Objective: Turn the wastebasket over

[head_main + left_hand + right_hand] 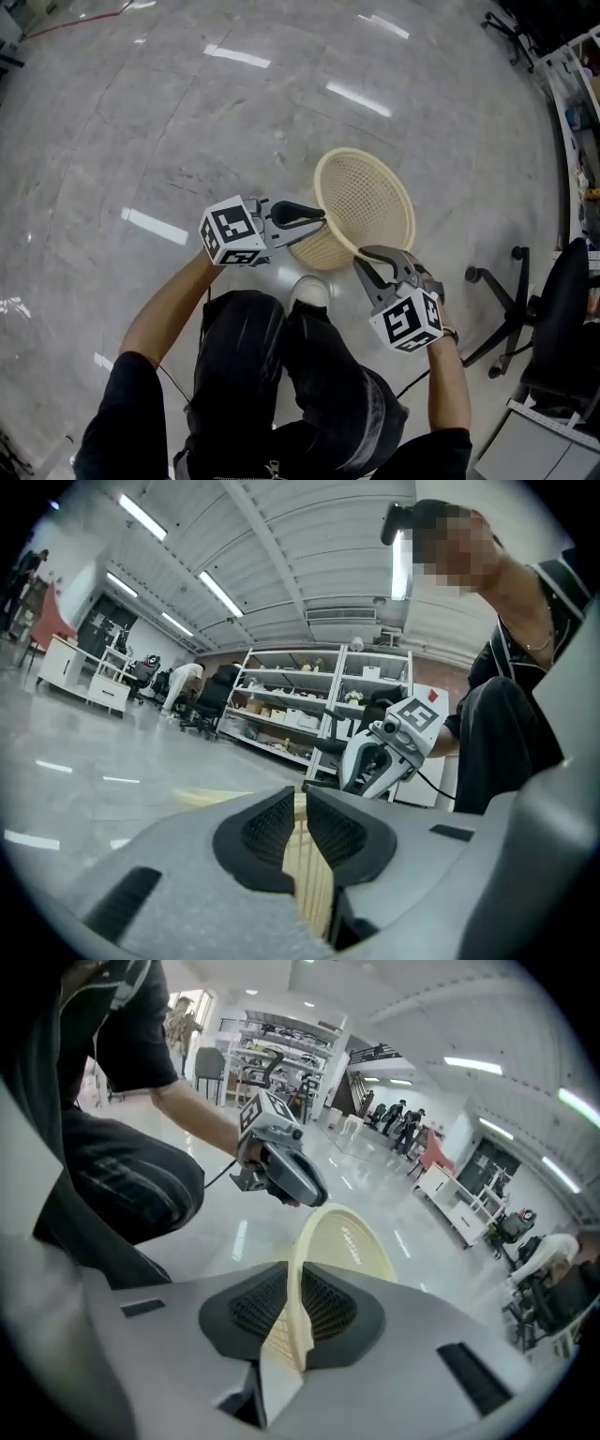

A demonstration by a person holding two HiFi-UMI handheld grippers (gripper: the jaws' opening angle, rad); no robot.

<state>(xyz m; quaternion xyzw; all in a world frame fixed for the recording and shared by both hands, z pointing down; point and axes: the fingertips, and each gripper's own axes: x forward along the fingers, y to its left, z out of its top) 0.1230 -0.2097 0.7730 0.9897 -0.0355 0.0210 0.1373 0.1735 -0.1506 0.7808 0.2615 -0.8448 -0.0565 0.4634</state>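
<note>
Fingers of the left gripper (311, 214) are drawn narrow, their pads pressed on the left side wall of the cream wastebasket (367, 199), with the slatted plastic between them. The basket is tipped over the grey floor (141, 122) just beyond the person's shoe (309, 292), its open mouth turned upward. On its near rim the right gripper (362, 257) is pinched tight. An office chair (555, 319) stands at the far right.
</note>
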